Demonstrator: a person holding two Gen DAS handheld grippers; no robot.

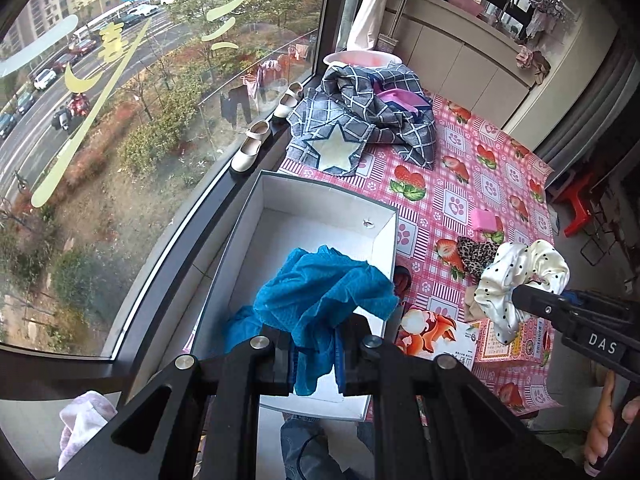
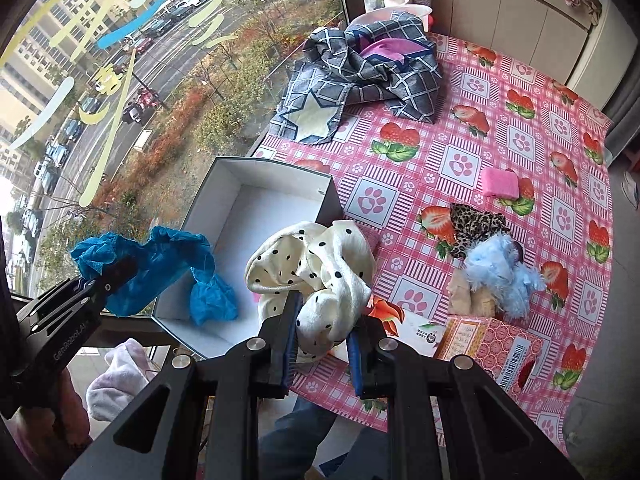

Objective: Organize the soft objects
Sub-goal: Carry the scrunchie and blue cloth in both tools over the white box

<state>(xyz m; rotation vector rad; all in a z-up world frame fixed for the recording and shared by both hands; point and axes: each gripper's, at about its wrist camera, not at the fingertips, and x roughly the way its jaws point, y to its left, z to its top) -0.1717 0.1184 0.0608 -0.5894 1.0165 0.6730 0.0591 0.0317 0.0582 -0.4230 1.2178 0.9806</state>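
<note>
My left gripper (image 1: 316, 364) is shut on a crumpled blue mesh cloth (image 1: 320, 292), which hangs above the near end of an open white box (image 1: 320, 216). From the right wrist view the same blue cloth (image 2: 160, 264) dangles at the box's (image 2: 272, 184) left rim. My right gripper (image 2: 322, 344) is shut on a cream scrunchie with black dots (image 2: 316, 276), held just right of the box over the tablecloth. The left wrist view shows that scrunchie (image 1: 520, 280) at the tip of the right gripper (image 1: 524, 298).
A pink strawberry tablecloth (image 2: 480, 140) carries a grey checked garment (image 2: 360, 76), a pink pad (image 2: 500, 184), a leopard-print scrunchie (image 2: 472, 228), a fluffy light-blue item (image 2: 504, 272) and printed cartons (image 2: 488, 344). White shoes (image 1: 252, 148) stand on the window sill. A pale towel (image 2: 116, 380) lies low at left.
</note>
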